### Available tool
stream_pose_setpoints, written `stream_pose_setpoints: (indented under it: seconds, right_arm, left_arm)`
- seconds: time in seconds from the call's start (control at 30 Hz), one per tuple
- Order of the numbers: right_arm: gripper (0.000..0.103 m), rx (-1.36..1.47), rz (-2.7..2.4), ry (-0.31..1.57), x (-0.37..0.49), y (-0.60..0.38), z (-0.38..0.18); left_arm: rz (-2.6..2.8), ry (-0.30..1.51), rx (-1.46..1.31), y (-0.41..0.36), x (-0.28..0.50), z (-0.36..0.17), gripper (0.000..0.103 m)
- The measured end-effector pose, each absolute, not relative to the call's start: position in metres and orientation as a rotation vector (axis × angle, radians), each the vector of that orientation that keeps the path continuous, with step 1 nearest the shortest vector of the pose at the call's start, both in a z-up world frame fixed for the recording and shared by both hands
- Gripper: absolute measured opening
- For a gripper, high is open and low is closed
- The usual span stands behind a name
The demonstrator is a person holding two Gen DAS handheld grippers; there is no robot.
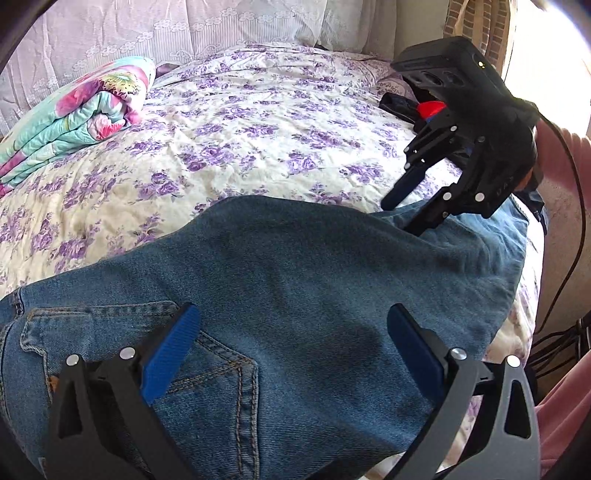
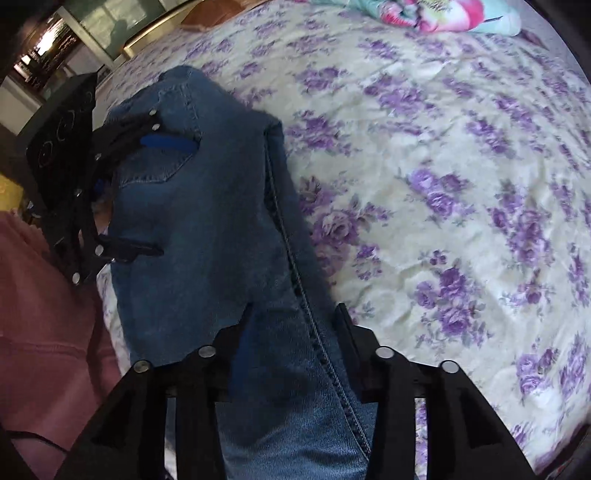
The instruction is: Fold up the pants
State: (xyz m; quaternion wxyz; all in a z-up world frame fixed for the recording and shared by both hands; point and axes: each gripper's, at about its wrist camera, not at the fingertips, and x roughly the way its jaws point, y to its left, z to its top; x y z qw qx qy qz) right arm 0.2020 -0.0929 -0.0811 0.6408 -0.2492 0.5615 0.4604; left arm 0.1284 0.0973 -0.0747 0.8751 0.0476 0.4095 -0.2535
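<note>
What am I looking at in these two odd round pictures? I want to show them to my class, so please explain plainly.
A person holds a two-finger claw in each hand, and each claw carries a wide-angle camera. One picture looks along the left claw, the other along the right claw. Blue jeans lie folded on a bed with a purple-flowered sheet; a folded colourful quilt sits further back. Both claws stand open over the jeans, and neither is gripping anything.

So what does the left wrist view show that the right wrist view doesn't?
Only the left wrist view: lace curtain, the right hand-held gripper from outside, open over the jeans. Only the right: the jeans' outer side seam, a dark doorway. Both: jeans, floral bedsheet, folded quilt, left hand-held gripper open.
</note>
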Motion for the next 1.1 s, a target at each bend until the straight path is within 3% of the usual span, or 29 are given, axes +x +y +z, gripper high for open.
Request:
stream_pose_setpoints:
  seconds: [0.13,0.37,0.5,0.63,0.9,1.0,1.1]
  right_arm:
    - [0.039,-0.611,1.069,1.309,0.197,-0.097,-0.08]
    - [0.016,-0.68,1.034,1.218,0.182,-0.107,-0.075]
    - [0.001,-0.713,0.993,1.137,0.173,-0.113,-0.067]
    - [0.001,-0.685,0.956,1.069,0.172,-0.125,-0.054]
    - [0.002,-0.655,0.881,1.061,0.174,-0.127,-0.066]
    - [0.008,-0.601,0.828,1.063,0.177,-0.132,-0.068]
    - [0.014,-0.485,0.763,0.956,0.168,-0.166,-0.03]
  left_arm:
    - [-0.513,0.869,0.118,0.095,0.129,-0.073,0.099]
    - [-0.568,0.847,0.09,0.088,0.127,-0.033,0.099]
    - [-0.641,0.911,0.101,0.054,0.127,-0.046,0.098]
    - [-0.527,0.989,0.208,0.03,0.131,-0.088,0.097]
    - [-0.489,0.995,0.251,0.025,0.13,-0.088,0.099]
    - [-0.486,1.0,0.237,0.026,0.132,-0.086,0.099]
    - [-0.458,0.999,0.224,0.028,0.131,-0.079,0.097]
